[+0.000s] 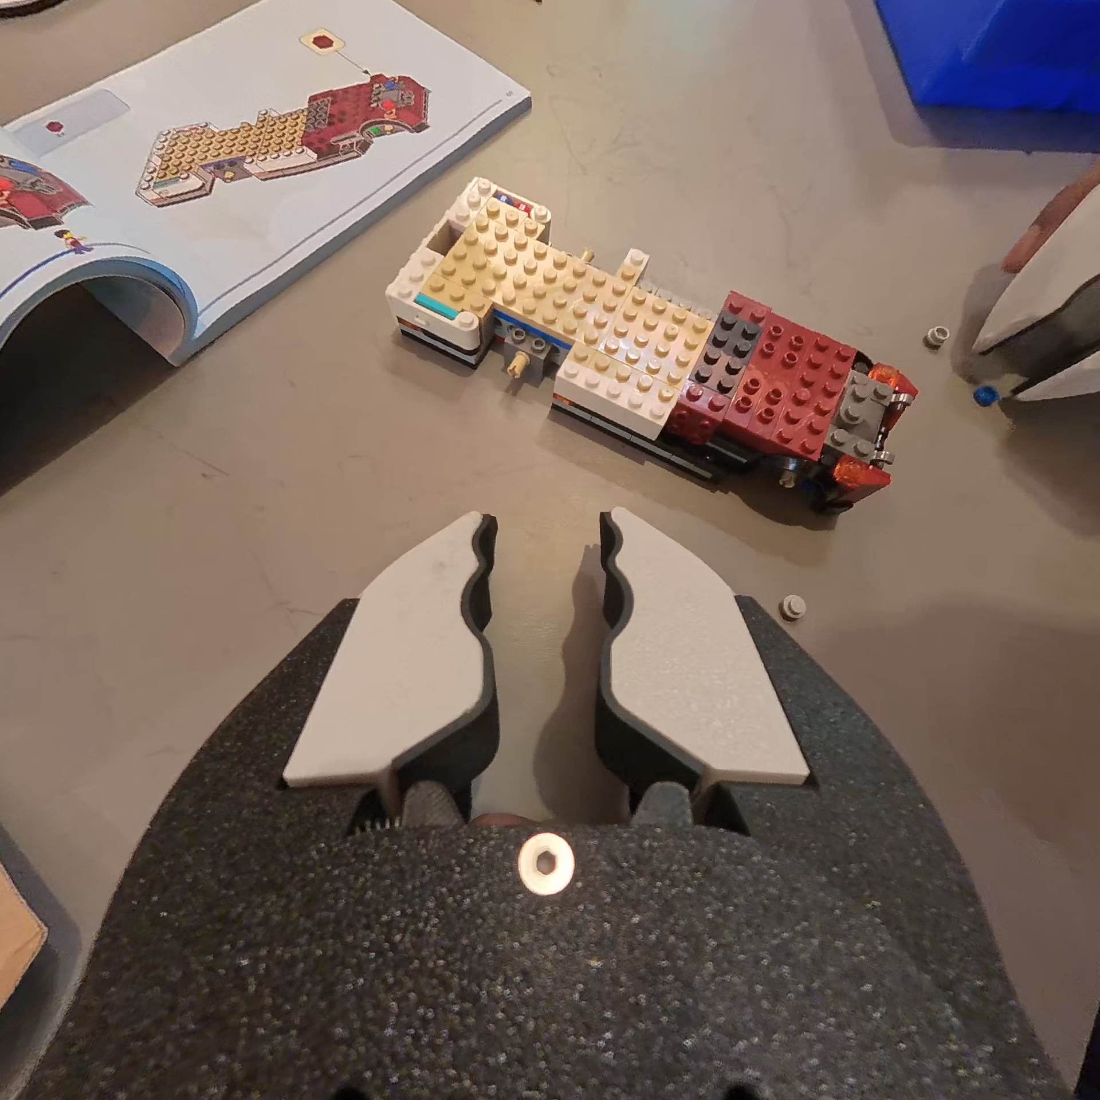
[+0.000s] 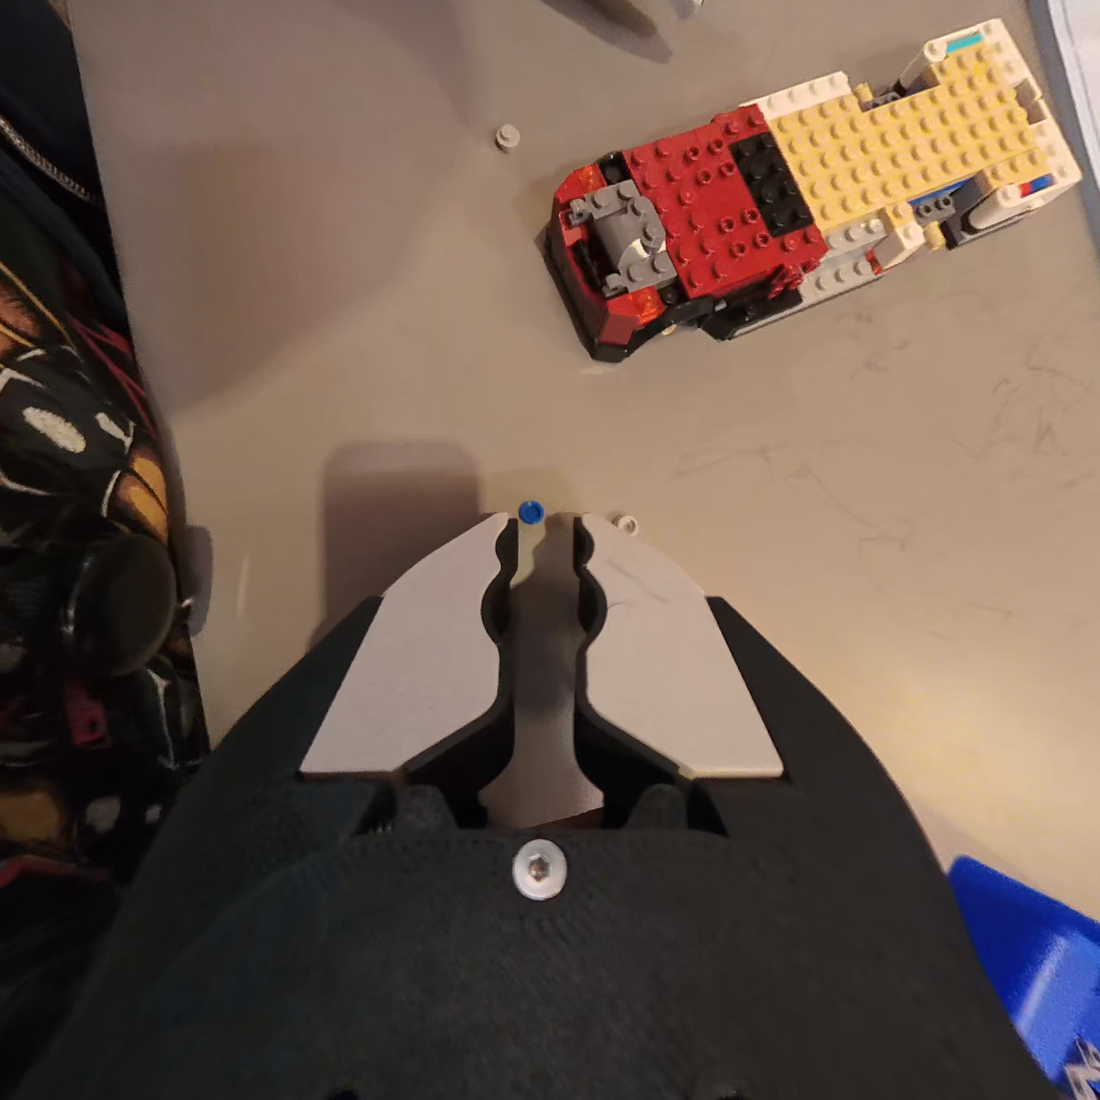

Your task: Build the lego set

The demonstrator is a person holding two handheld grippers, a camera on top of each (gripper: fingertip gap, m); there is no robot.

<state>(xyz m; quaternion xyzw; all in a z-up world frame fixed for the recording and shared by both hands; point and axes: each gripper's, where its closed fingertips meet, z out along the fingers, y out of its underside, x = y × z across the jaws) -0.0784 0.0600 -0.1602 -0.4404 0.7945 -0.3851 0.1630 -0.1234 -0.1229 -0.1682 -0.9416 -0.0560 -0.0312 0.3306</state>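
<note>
Item: brick-built vehicle (image 1: 643, 351), tan deck, dark red front, white sides, lying on the grey tabletop (image 1: 238, 536). We take it as our landmark.

Item: left gripper (image 1: 547, 524). We hold it near the vehicle's long side, just short of it, above bare table. Its fingers (image 1: 428, 625) stand spread, nothing between them, nothing touched.

Item: right gripper (image 2: 541, 524). We keep it well off the vehicle's red front end, tips low at the table. Its fingers (image 2: 440, 643) stand a little apart and grip nothing.

Item: small blue round stud (image 2: 530, 512). It lies on the table just beyond the right gripper's tips, nearer one fingertip than the other, not clamped. It is the nearest thing to that gripper.

Item: pale round stud (image 2: 625, 524), just outside the right gripper's other finger.

Item: grey round stud (image 1: 793, 608), on the table between the left gripper and the vehicle's red end.

Item: open instruction booklet (image 1: 268, 178), beyond the vehicle's white rear.

Item: blue bin (image 1: 1000, 53), far side of the vehicle's front.

Handling note, our judgement: the blue stud is tiny and sits off centre. We should centre the tips on it, keep them low and square, and press gently so it does not skid or flip away.
</note>
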